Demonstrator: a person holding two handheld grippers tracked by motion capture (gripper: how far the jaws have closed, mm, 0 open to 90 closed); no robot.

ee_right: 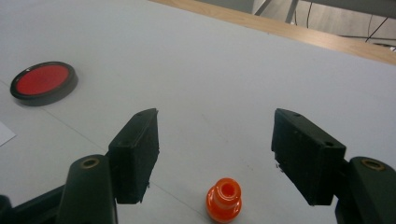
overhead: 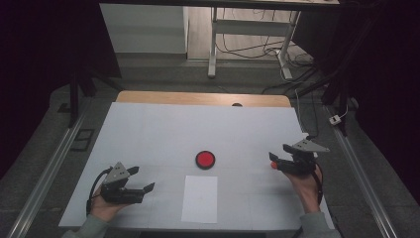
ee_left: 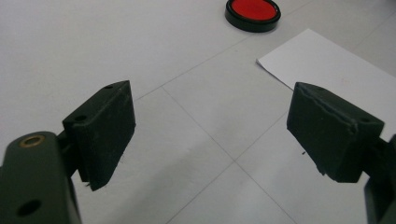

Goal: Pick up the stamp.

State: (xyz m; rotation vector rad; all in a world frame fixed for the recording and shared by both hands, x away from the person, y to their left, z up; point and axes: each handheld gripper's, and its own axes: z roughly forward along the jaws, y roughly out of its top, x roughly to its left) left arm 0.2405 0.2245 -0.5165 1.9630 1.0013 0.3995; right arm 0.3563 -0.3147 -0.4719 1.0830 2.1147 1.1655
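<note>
Jaws of the right gripper [ee_right: 215, 158] are spread either side of the small orange stamp [ee_right: 224, 199] standing free on the table [ee_right: 224, 70], so a pick-up is judged underway, closure being needed next, while the left gripper [ee_left: 211, 135] is held open.

The high view is dim, and its outer edges fall off to near black. The white table [overhead: 148, 129] is its brightest area, lit evenly from above, with soft, faint shadows under the hands. The picture is slightly soft and grainy; lines bow a little toward the edges. Both gripper views are brighter, and the table looks pale grey without glare. There the near jaws are dark, with little surface detail. The red disc [ee_right: 43, 82] is sharp enough, and so is the orange piece [ee_right: 224, 199].
</note>
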